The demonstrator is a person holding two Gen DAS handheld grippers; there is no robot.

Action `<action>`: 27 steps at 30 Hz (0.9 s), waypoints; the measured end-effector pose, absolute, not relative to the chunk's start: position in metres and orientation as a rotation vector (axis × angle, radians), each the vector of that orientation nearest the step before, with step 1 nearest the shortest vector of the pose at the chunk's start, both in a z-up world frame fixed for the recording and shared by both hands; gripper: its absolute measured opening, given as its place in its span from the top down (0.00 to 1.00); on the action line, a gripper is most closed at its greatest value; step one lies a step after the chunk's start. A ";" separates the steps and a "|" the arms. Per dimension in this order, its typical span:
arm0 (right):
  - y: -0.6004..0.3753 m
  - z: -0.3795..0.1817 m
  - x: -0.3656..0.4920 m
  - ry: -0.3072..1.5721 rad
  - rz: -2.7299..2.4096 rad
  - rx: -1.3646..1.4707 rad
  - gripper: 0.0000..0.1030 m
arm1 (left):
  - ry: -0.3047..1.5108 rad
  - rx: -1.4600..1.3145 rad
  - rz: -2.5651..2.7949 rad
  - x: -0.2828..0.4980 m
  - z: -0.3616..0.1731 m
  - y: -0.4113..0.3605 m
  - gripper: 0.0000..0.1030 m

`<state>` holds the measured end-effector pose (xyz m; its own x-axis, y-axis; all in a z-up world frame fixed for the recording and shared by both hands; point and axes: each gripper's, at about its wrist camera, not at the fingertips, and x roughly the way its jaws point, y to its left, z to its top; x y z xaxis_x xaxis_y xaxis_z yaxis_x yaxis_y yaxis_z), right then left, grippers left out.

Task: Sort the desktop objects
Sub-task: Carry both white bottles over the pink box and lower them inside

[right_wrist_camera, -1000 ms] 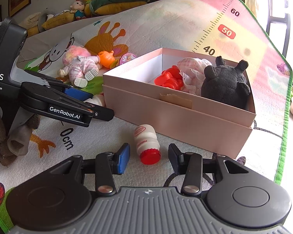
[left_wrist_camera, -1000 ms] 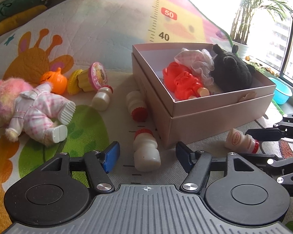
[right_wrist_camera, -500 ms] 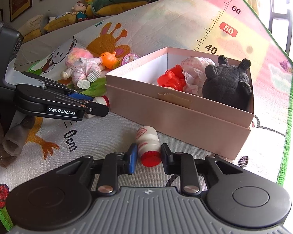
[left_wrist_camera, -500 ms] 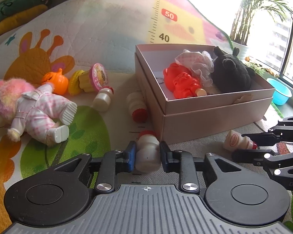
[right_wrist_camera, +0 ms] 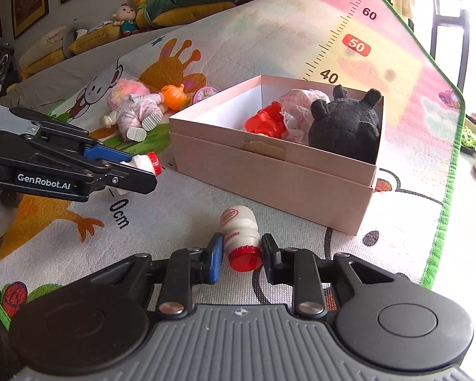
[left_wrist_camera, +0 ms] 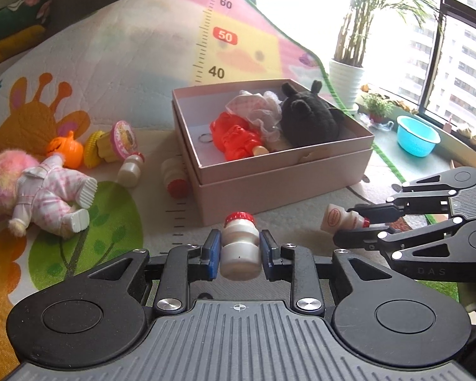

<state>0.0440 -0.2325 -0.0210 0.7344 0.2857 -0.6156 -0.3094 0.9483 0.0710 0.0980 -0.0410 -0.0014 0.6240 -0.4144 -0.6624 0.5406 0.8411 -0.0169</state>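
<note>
Two small yogurt bottles in hand: left gripper (left_wrist_camera: 239, 249) jaws pinch one bottle (left_wrist_camera: 240, 247) at its waist, right gripper (right_wrist_camera: 241, 254) jaws pinch the other (right_wrist_camera: 240, 236) near its red cap. I judge them light, rigid, slick. Pink box (left_wrist_camera: 279, 177) sits just beyond, toward the mat's far edge; loose bottles (left_wrist_camera: 174, 176) and doll (left_wrist_camera: 44, 190) left.

I see a printed play mat (left_wrist_camera: 117, 63) carrying a pink box (left_wrist_camera: 269, 187), a doll (left_wrist_camera: 44, 187), an orange pumpkin toy (left_wrist_camera: 65, 149), and two small bottles (left_wrist_camera: 130, 170) lying beside the box.
</note>
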 end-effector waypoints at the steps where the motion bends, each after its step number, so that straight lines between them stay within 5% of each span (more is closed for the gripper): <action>1: -0.235 -0.020 0.042 0.669 0.321 -0.032 0.76 | 0.712 0.190 -0.562 0.096 -0.001 -0.043 0.71; 27: -0.265 0.012 0.027 0.575 0.293 0.061 0.76 | 0.712 0.145 -0.661 0.095 0.019 -0.068 0.71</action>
<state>0.0274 -0.2650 0.0117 0.7988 0.2896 -0.5273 -0.2559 0.9568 0.1379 0.0946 -0.0684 0.0188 0.5653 -0.5121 -0.6467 0.6070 0.7891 -0.0943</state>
